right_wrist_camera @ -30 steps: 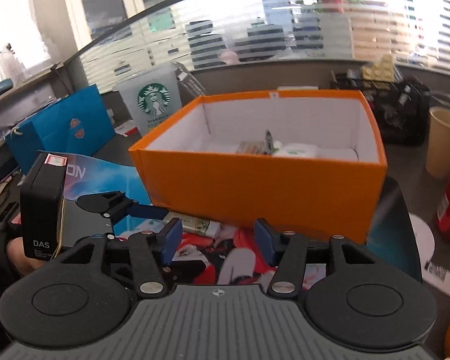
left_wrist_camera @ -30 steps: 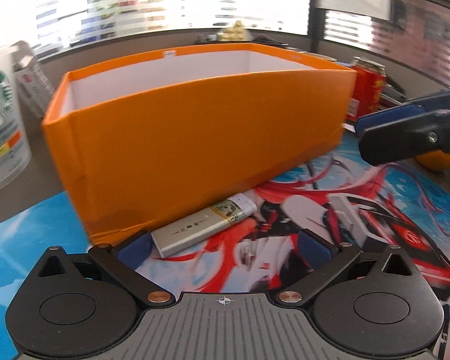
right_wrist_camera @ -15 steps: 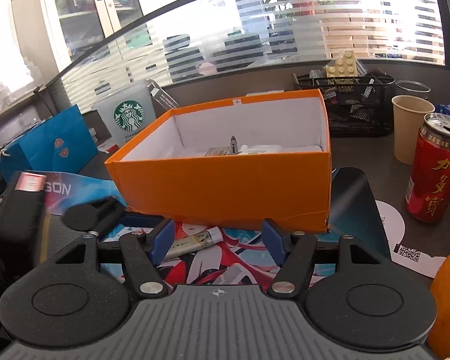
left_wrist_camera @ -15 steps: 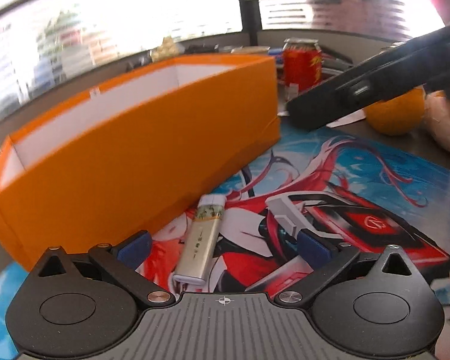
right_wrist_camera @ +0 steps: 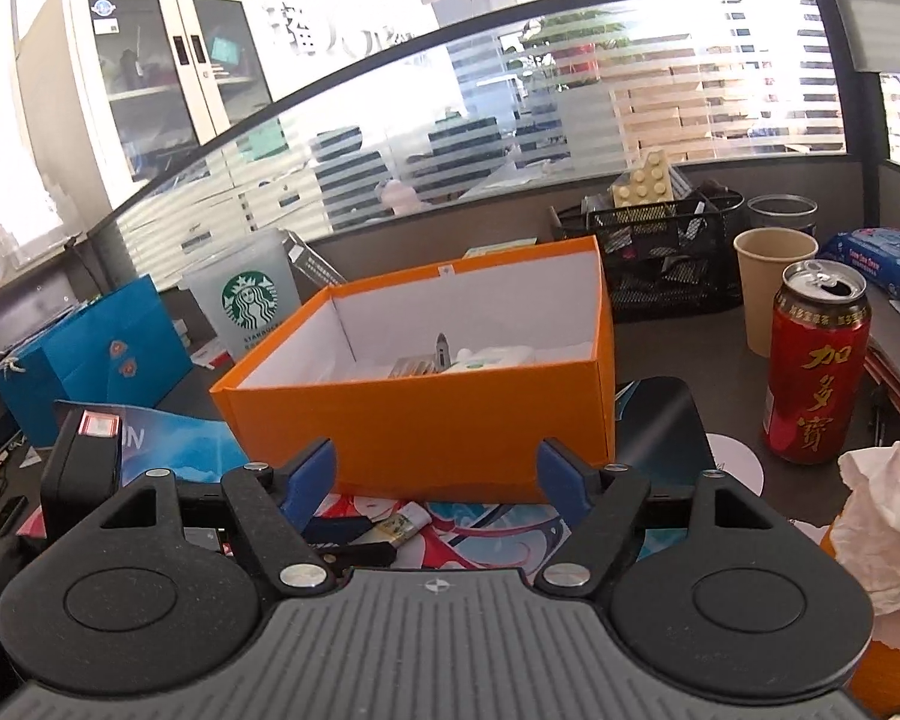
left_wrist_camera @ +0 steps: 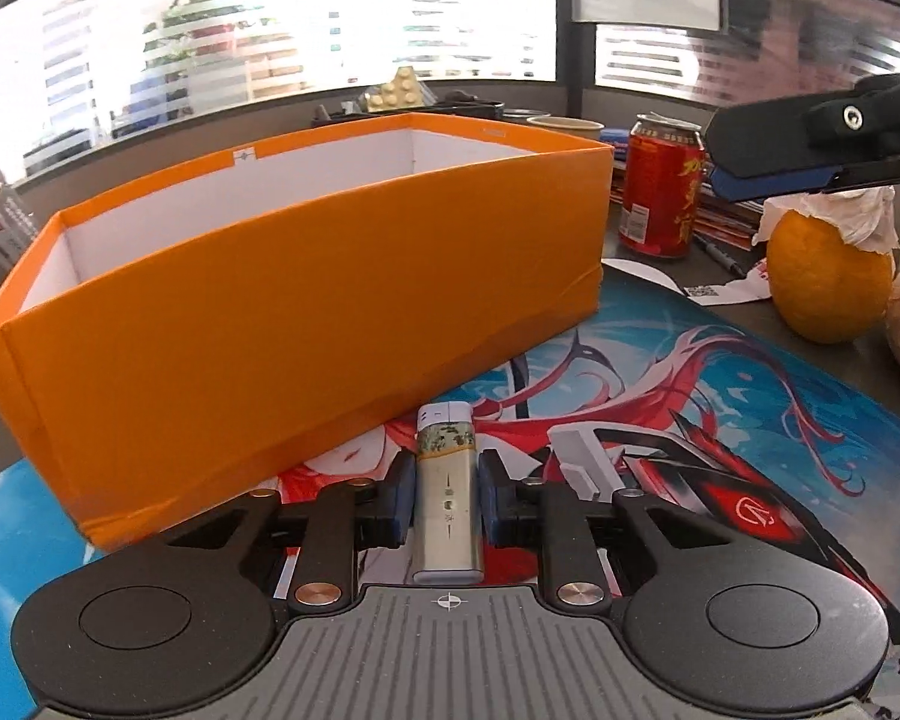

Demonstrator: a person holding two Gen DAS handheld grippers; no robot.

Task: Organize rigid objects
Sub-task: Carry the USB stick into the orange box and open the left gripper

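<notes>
Lighter (left_wrist_camera: 447,495), silver with a white cap, on the printed desk mat (left_wrist_camera: 720,420) just before the orange box (left_wrist_camera: 306,312): my left gripper (left_wrist_camera: 447,498) has just closed on its flanks, so I judge it ready to lift. Its long axis runs along my fingers, cap toward the box. My right gripper (right_wrist_camera: 435,477), just widening, holds nothing.

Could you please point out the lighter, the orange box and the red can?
lighter (left_wrist_camera: 447,507), left wrist view, on its silver body between the gripper pads.
orange box (left_wrist_camera: 306,324), left wrist view, on its near outer wall.
red can (right_wrist_camera: 819,372), right wrist view, on its printed side.
</notes>
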